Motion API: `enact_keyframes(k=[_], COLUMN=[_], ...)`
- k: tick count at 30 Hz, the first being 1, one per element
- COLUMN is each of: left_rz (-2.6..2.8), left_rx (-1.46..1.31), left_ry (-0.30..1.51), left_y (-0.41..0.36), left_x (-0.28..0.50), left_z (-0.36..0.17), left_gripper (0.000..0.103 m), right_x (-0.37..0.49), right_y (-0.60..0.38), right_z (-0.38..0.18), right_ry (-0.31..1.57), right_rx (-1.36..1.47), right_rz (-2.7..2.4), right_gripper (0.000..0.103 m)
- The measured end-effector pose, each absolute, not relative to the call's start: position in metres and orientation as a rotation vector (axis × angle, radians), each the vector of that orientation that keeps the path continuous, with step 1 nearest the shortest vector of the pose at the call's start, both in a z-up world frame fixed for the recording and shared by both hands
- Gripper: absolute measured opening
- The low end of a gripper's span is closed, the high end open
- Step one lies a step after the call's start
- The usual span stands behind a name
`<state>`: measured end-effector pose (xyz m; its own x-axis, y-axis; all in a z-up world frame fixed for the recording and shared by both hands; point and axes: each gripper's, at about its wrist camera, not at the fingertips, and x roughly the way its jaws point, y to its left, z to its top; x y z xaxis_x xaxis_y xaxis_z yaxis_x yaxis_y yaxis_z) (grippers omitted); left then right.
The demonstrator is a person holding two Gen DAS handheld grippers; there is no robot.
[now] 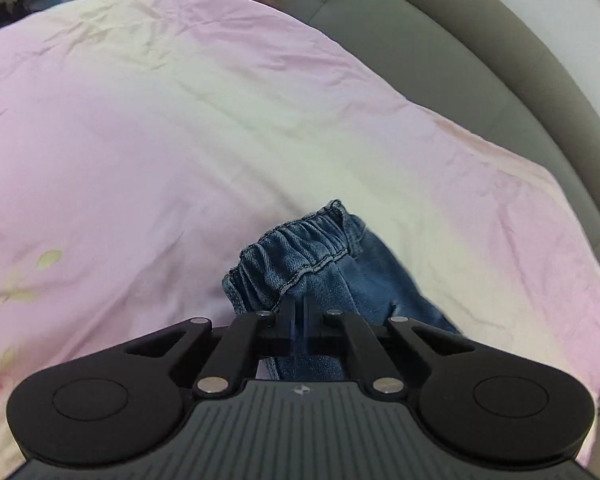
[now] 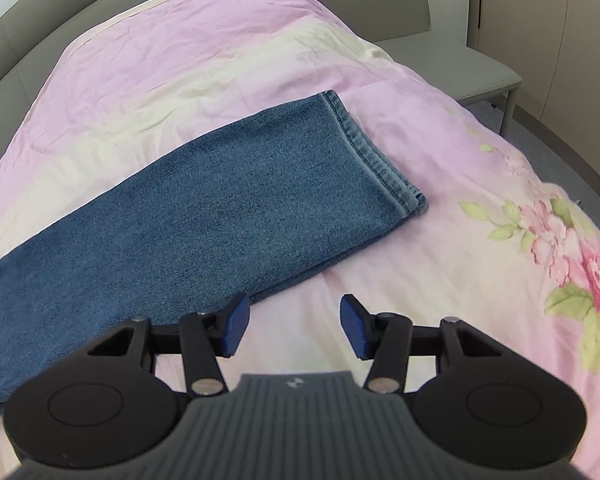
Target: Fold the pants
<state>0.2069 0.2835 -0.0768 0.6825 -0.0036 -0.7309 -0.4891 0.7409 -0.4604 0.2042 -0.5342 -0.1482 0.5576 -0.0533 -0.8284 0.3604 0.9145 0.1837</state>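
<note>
The blue denim pants (image 1: 320, 256) lie on a pink and cream bed cover (image 1: 140, 140). In the left wrist view their elastic waistband (image 1: 292, 240) bunches up just beyond my left gripper (image 1: 299, 308), whose jaws are pressed together on the denim below the waistband. In the right wrist view the folded legs of the pants (image 2: 220, 200) stretch flat from lower left to the hem (image 2: 376, 152) at upper right. My right gripper (image 2: 294, 326) is open over the bed cover, beside the near long edge of the legs, with nothing between its blue pads (image 2: 236, 324).
A grey padded headboard (image 1: 460, 60) curves round the bed's far side. A grey bench (image 2: 440, 40) stands past the bed's corner, by a beige wall. The bed cover (image 2: 440, 280) carries a pink flower print (image 2: 572, 248) at the right.
</note>
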Motion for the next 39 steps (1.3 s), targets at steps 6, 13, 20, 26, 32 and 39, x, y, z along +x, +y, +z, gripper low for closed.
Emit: enact_keyframes(k=[6, 13, 20, 26, 32, 39], left_rz=[0.358, 0.383, 0.345, 0.272, 0.235, 0.201], left_rx=[-0.538, -0.444, -0.387, -0.401, -0.379, -0.366], left_ry=[0.999, 0.983, 0.964, 0.963, 0.979, 0.982], left_y=[0.277, 0.262, 0.238, 0.204, 0.17, 0.142], left_x=[0.239, 0.242, 0.22, 0.193, 0.176, 0.164], left_z=[-0.123, -0.132, -0.107, -0.093, -0.087, -0.084], left_gripper=[0.004, 0.011, 0.017, 0.019, 0.019, 0.019], right_x=[0.216, 0.212, 0.208, 0.227, 0.237, 0.247], right_y=[-0.539, -0.556, -0.603, -0.624, -0.632, -0.627], right_z=[-0.156, -0.155, -0.151, -0.175, -0.174, -0.132], right_ry=[0.961, 0.925, 0.839, 0.855, 0.835, 0.743], right_rx=[0.345, 0.397, 0.552, 0.63, 0.657, 0.521], right_rz=[-0.261, -0.293, -0.365, -0.394, -0.402, -0.355], right_gripper=[0.048, 0.048, 0.045, 0.037, 0.0, 0.0])
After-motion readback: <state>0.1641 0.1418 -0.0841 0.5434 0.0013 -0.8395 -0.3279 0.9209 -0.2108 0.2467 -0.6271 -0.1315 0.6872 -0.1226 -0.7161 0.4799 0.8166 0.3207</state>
